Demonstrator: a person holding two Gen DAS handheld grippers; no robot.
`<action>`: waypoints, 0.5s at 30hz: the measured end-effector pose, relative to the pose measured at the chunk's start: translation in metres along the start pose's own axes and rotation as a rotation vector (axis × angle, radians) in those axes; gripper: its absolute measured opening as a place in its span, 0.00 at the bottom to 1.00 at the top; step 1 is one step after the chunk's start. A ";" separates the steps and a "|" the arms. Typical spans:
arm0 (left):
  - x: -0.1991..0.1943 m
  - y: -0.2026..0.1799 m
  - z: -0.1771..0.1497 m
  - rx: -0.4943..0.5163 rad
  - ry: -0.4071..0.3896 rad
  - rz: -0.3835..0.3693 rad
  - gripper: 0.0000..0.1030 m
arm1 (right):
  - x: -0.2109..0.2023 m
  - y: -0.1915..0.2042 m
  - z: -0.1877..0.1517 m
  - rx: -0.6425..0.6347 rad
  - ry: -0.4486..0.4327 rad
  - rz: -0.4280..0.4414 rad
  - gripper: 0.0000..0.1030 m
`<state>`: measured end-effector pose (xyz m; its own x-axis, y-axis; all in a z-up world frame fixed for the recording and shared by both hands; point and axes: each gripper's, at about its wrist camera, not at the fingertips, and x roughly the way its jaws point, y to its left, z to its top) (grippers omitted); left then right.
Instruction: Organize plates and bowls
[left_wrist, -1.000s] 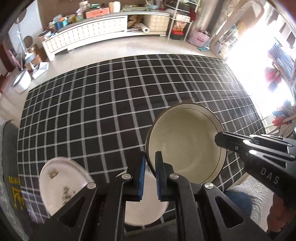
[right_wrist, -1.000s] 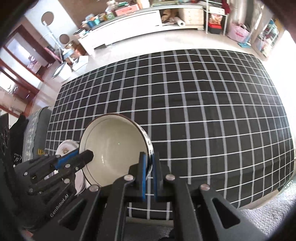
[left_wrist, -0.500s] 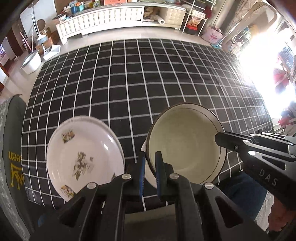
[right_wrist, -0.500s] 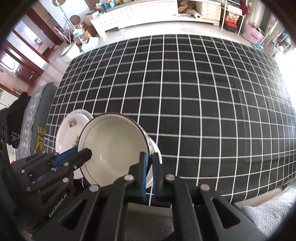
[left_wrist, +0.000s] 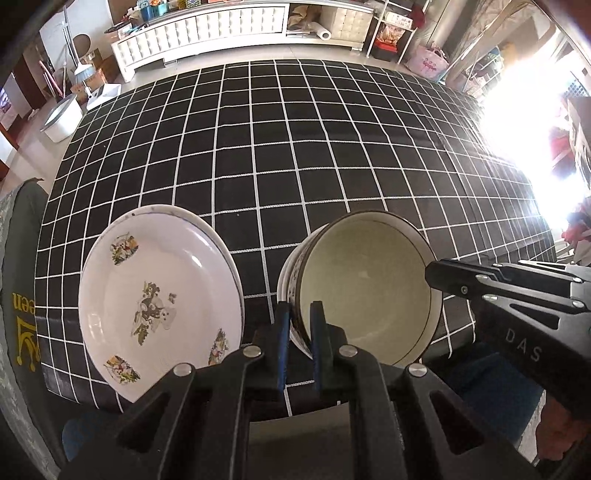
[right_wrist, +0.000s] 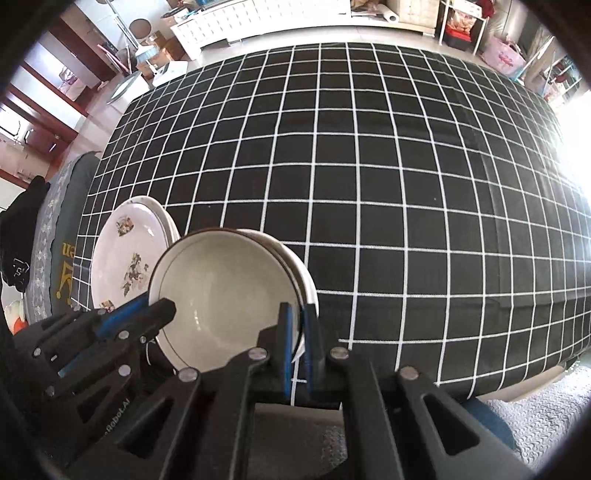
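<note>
Left wrist view: left gripper clamped on the near-left rim of the cream bowl, nested over other bowls; floral plates at 9 o'clock on the checked cloth; right gripper's fingers at 3 o'clock. Right wrist view: right gripper pinches the bowl's opposite rim; only here, bare cloth at 3 o'clock.

lower bowls mostly hidden, count perhaps two

White letters "DAS" show on the black right gripper, "GenRobot.AI" partly legible on the black left gripper.
</note>
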<state>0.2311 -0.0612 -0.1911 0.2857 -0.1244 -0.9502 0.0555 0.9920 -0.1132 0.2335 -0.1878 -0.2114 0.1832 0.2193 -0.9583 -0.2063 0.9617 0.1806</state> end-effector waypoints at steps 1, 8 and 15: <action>0.001 0.000 0.000 0.002 0.001 0.000 0.09 | 0.001 0.000 0.000 -0.001 0.002 -0.001 0.08; 0.002 0.007 -0.001 -0.012 -0.011 -0.033 0.09 | -0.002 -0.006 -0.002 0.016 -0.004 0.025 0.08; -0.009 0.007 0.001 0.019 -0.068 -0.026 0.10 | -0.013 -0.003 -0.001 -0.002 -0.047 -0.027 0.08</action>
<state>0.2298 -0.0530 -0.1831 0.3481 -0.1517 -0.9251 0.0815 0.9880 -0.1313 0.2306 -0.1941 -0.1998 0.2341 0.2009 -0.9512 -0.2027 0.9670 0.1543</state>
